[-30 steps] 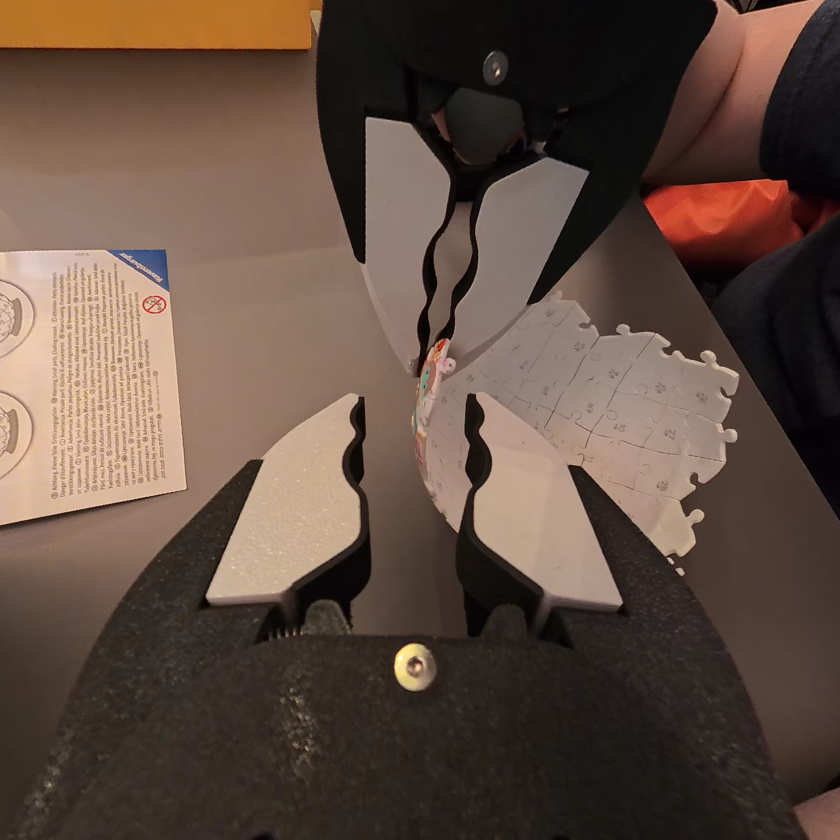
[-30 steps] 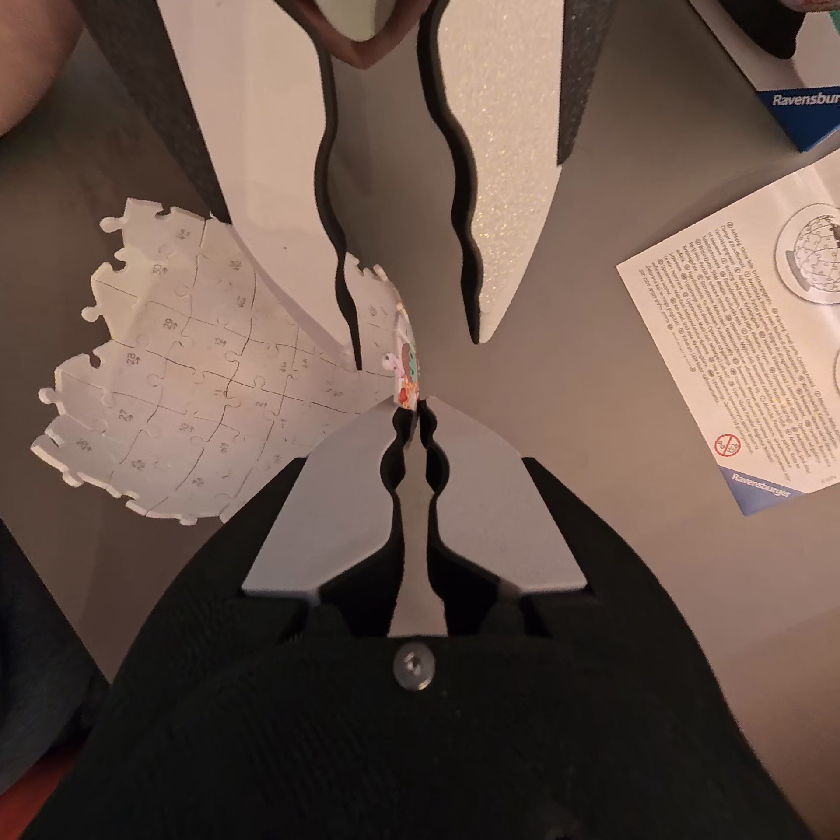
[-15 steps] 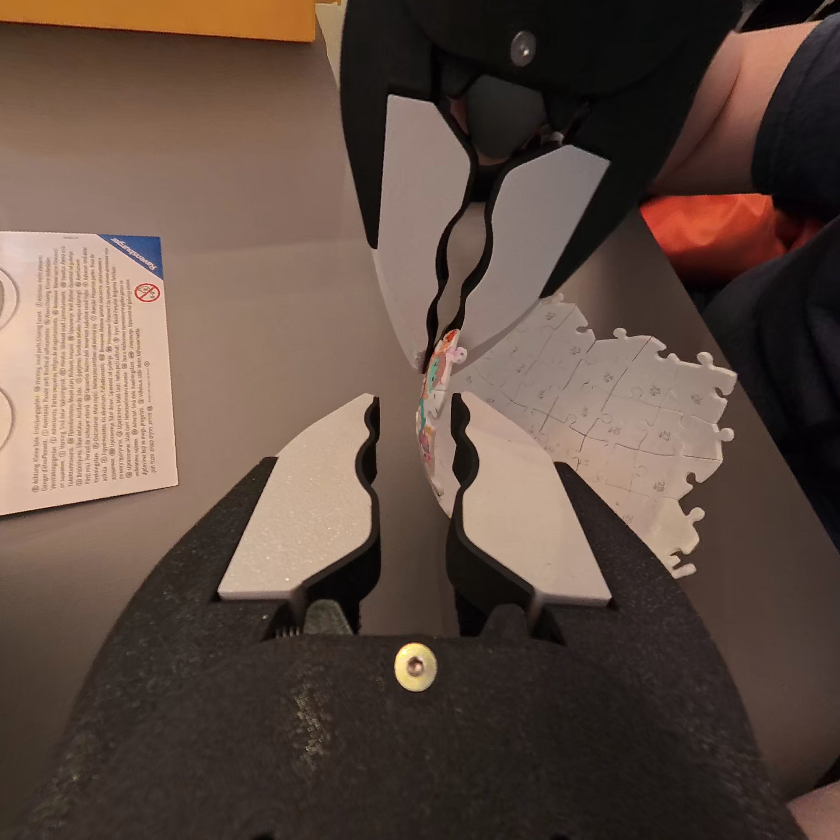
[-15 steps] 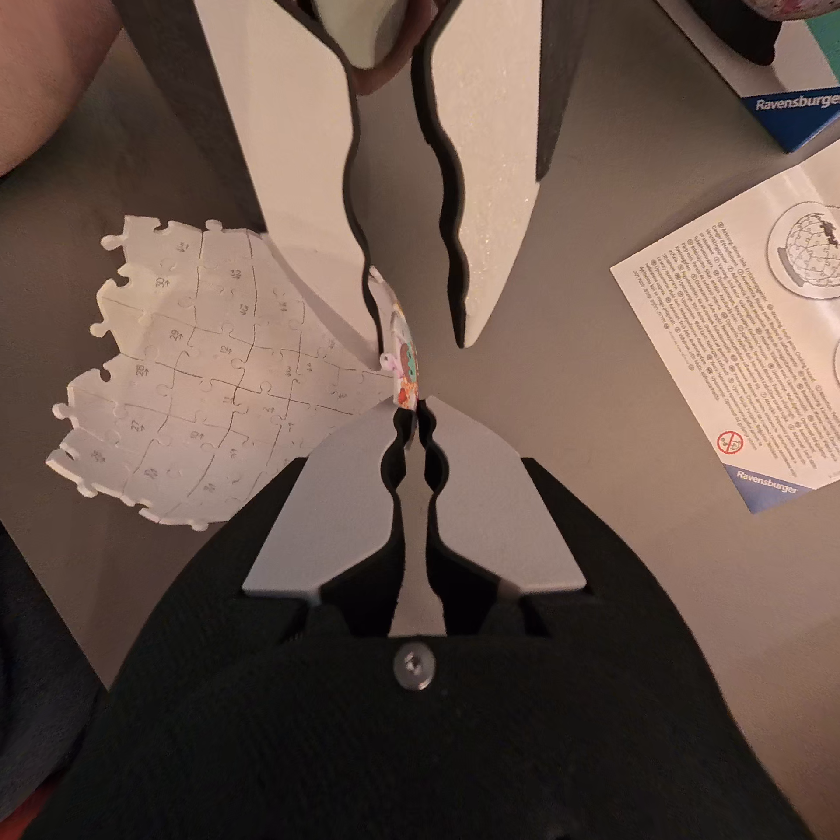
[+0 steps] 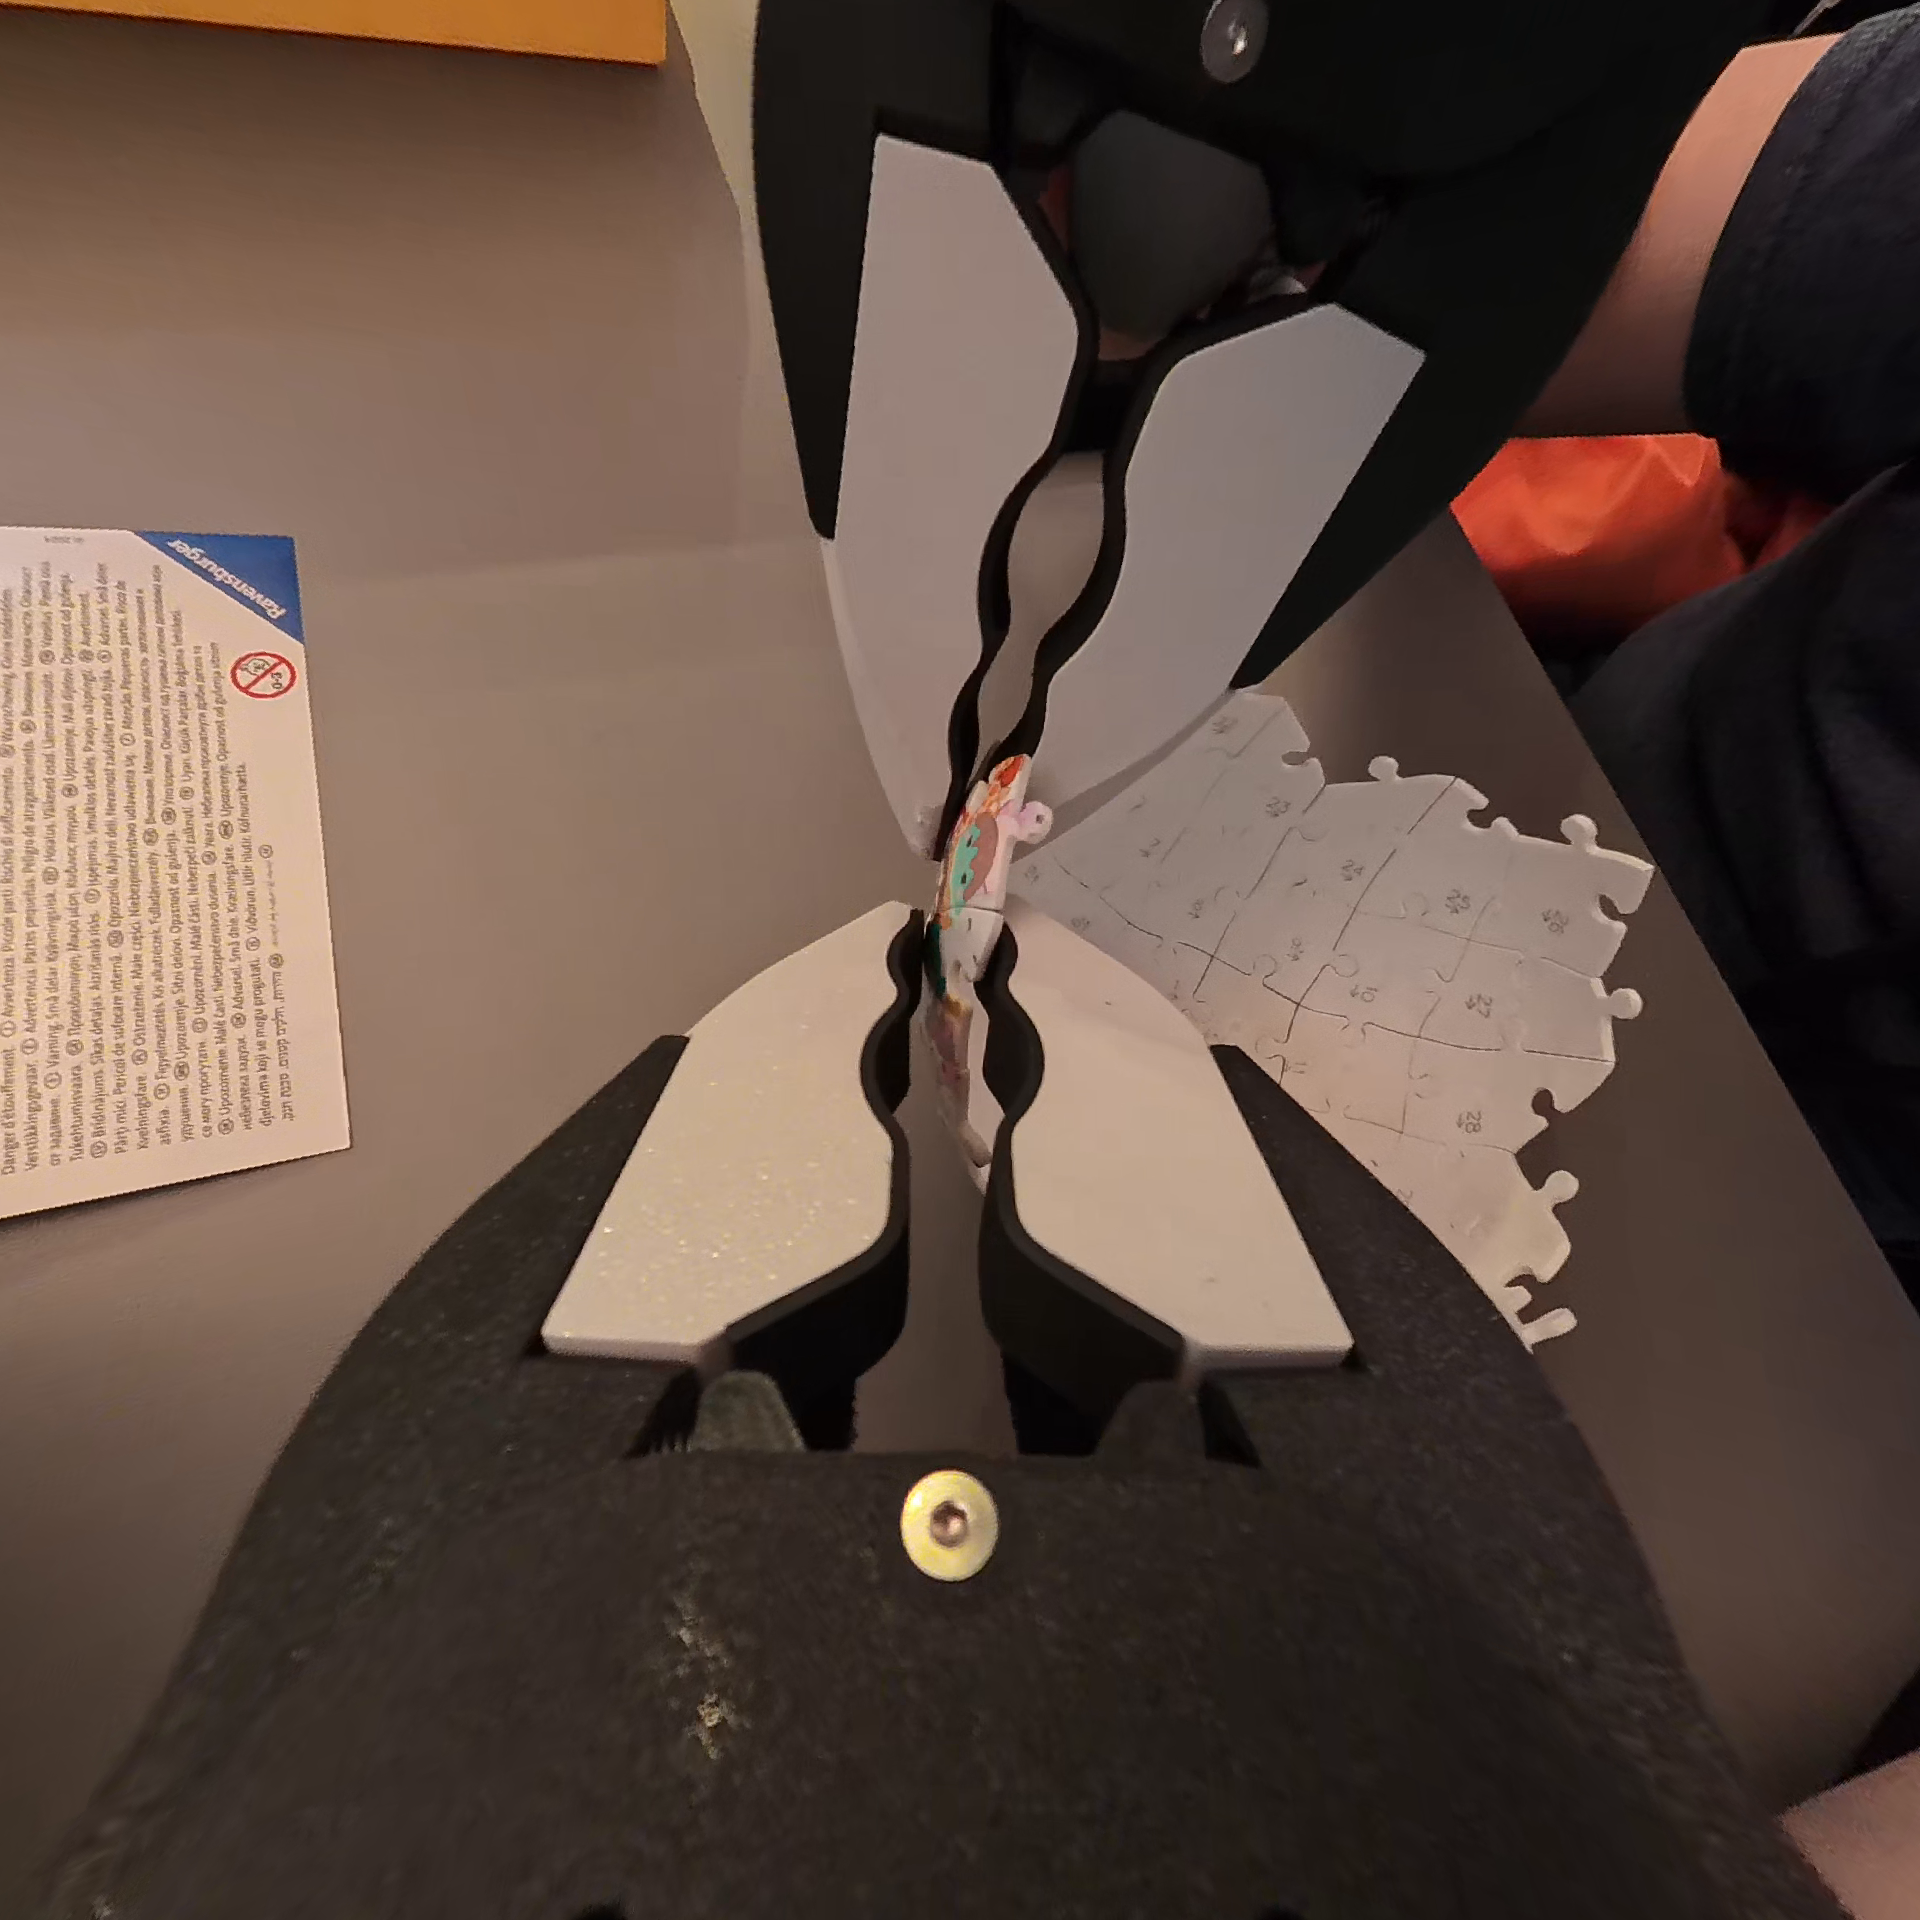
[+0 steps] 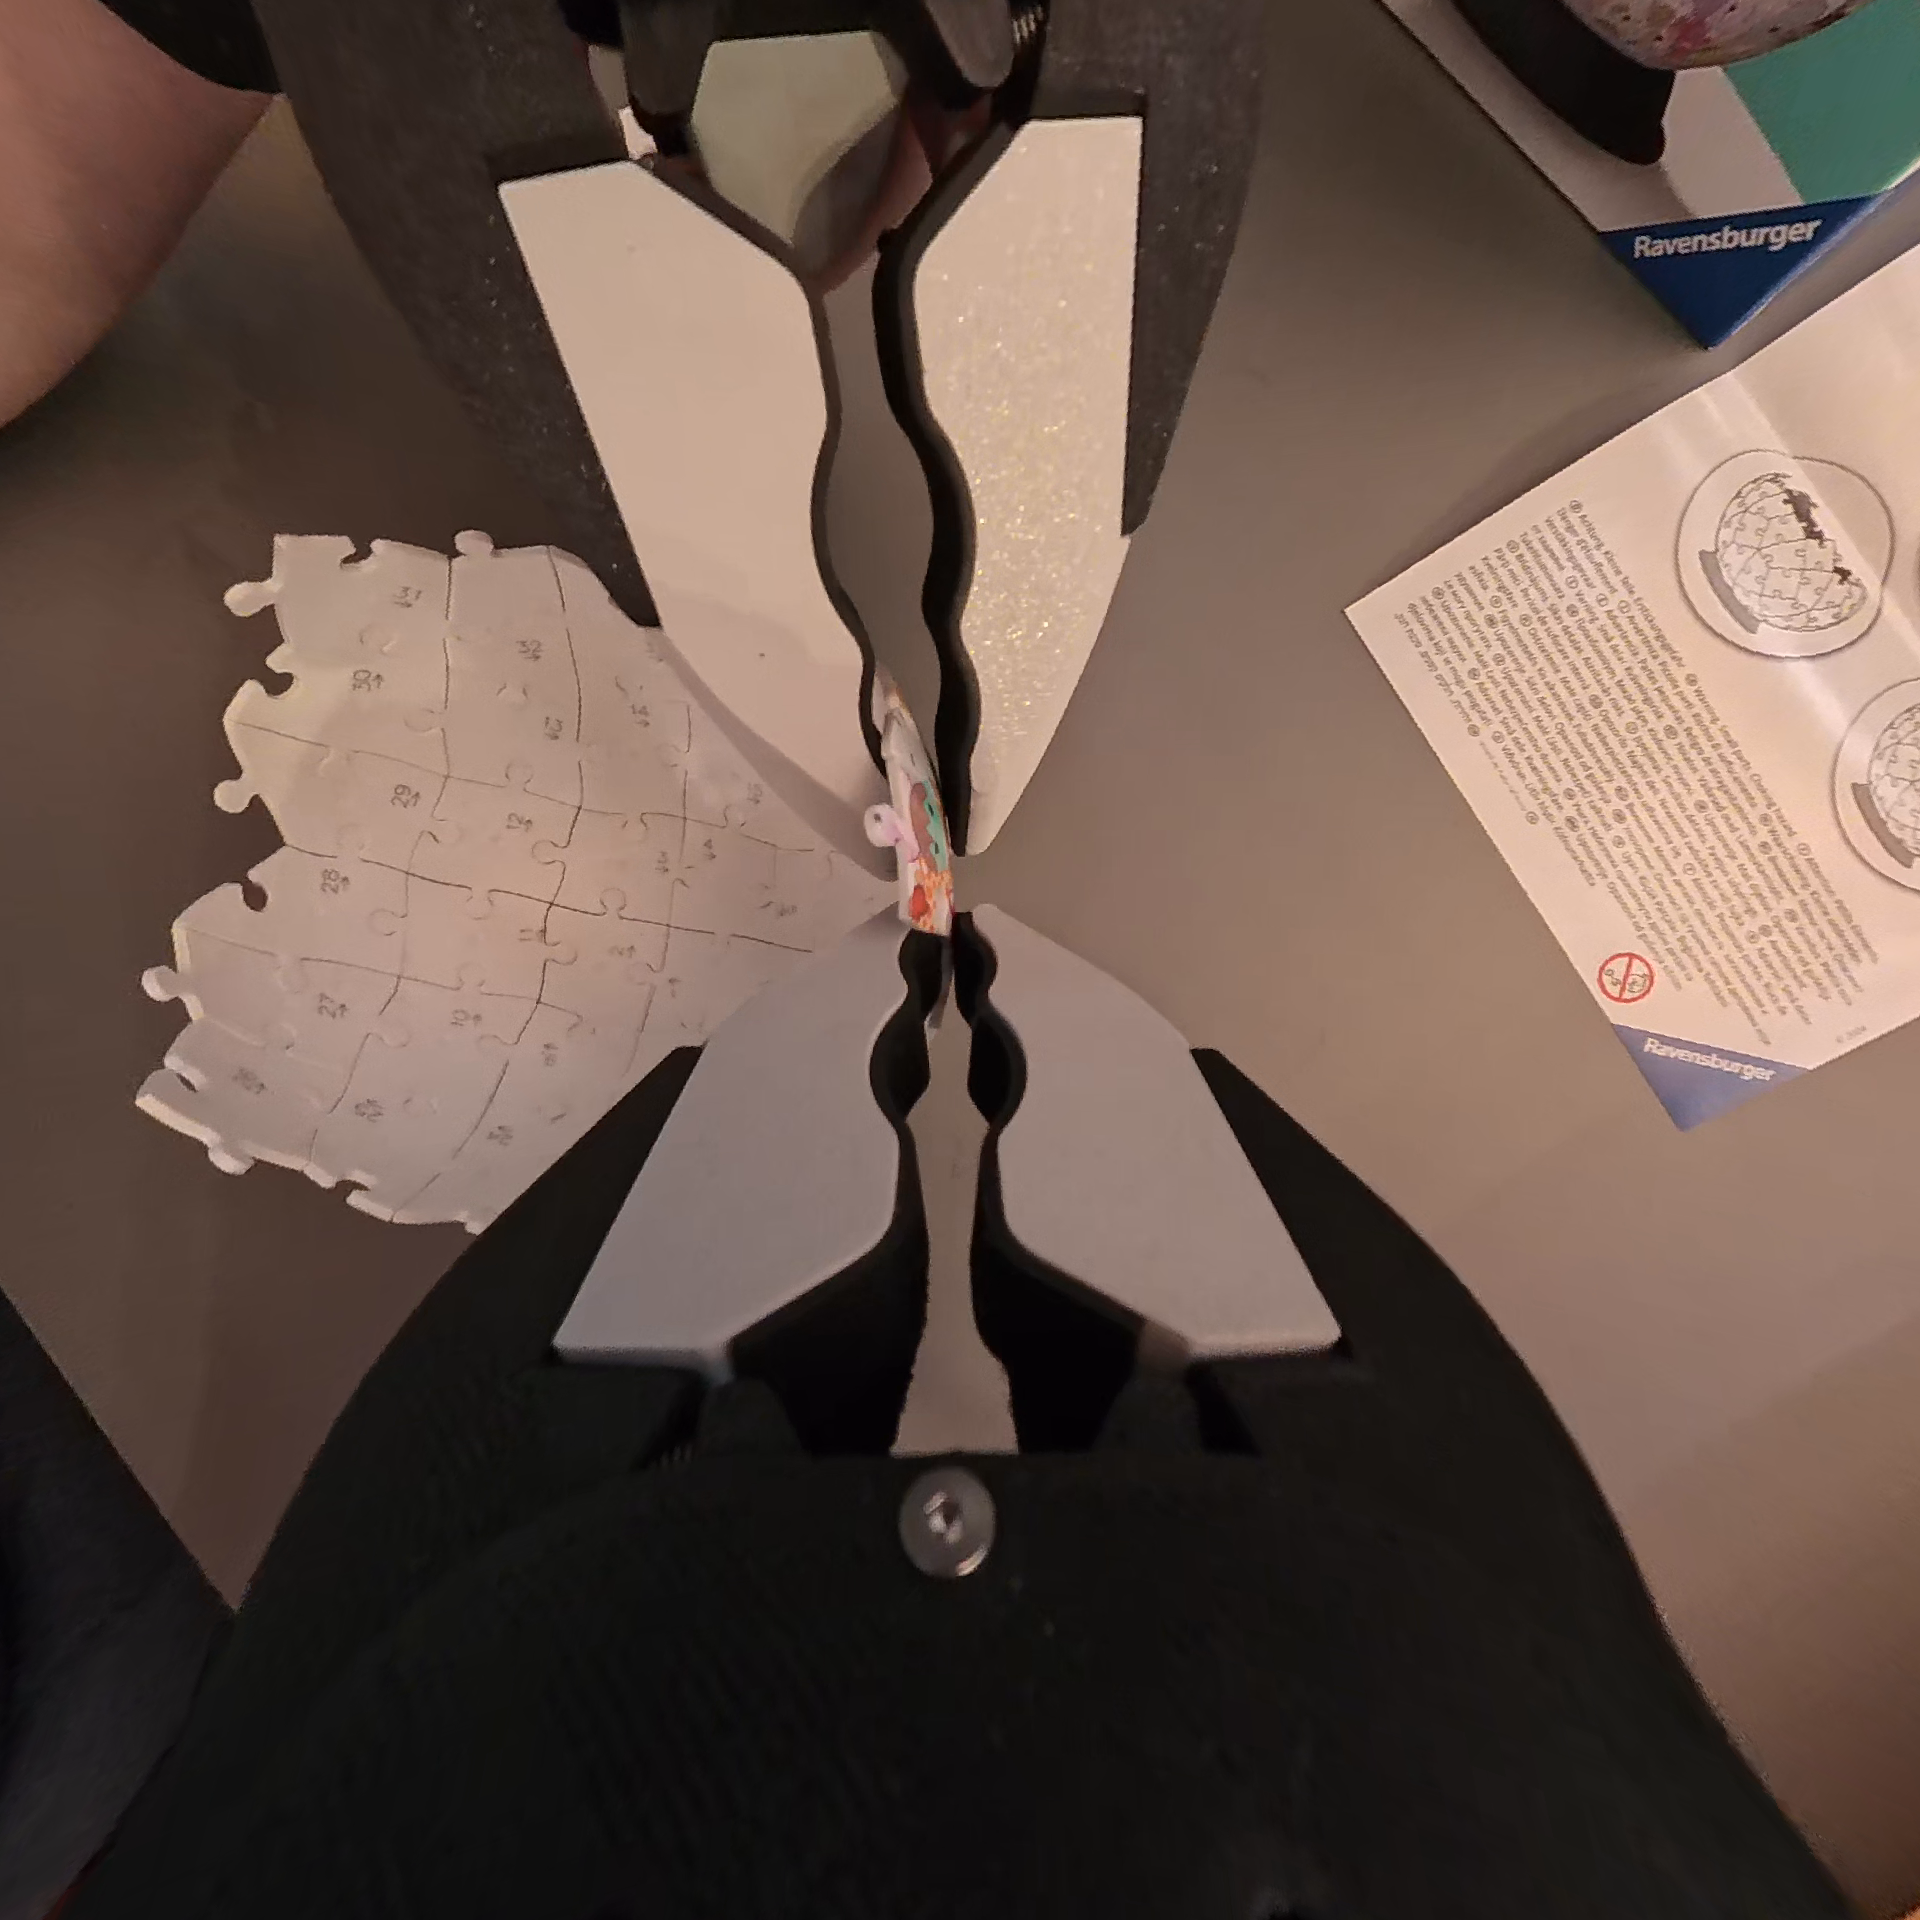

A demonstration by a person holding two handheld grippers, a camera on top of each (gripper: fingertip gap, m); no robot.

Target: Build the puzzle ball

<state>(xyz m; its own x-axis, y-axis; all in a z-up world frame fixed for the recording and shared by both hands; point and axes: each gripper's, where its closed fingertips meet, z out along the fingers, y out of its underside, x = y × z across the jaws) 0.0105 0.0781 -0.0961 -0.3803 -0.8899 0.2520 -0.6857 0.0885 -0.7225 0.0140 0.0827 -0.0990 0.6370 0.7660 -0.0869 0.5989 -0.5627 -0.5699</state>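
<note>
I have the left gripper (image 5: 958, 940) pinching the rim of the curved puzzle shell (image 5: 1382, 987), which stands on edge on the grey table (image 5: 520, 364), white numbered inside turned to one side. My right gripper (image 6: 940, 940) faces it, jaws clamped on the rim piece (image 6: 925, 862). An instruction leaflet (image 6: 1683, 769), a blue box (image 6: 1745, 249) and a yellow box (image 5: 343, 26) lie around.

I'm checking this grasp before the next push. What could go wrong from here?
Both grippers pinch the same thin rim of the curved white puzzle shell, so squeezing or twisting may pop joints apart. The small colourful piece in the right gripper might slip. The left gripper sits close, risking a collision.
</note>
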